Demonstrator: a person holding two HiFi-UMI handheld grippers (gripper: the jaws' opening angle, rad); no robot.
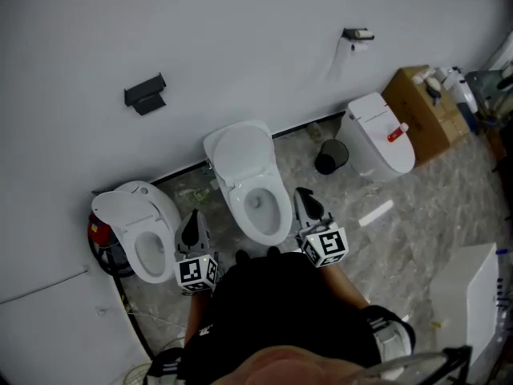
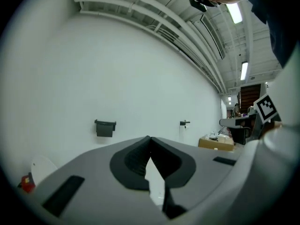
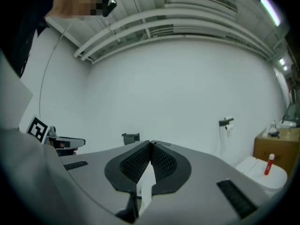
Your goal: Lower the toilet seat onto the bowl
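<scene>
Straight ahead of me in the head view stands the middle toilet (image 1: 248, 184). Its white lid (image 1: 240, 151) leans back toward the wall and its bowl (image 1: 262, 207) is uncovered. Whether the seat ring lies flat I cannot tell. My left gripper (image 1: 192, 220) hovers at the bowl's left, my right gripper (image 1: 303, 194) at its right, both apart from it. Each is shut with nothing held. In the gripper views the left gripper (image 2: 149, 138) and right gripper (image 3: 151, 143) point level at the white wall, pads pressed together.
A second toilet (image 1: 140, 231) stands at the left with a red object (image 1: 98, 231) beside it. A closed toilet (image 1: 381, 139) carrying a red bottle (image 3: 269, 164) stands at the right, near a black bin (image 1: 330, 156) and a cardboard box (image 1: 425, 111). A black holder (image 1: 146, 93) and a paper holder (image 1: 357, 35) hang on the wall.
</scene>
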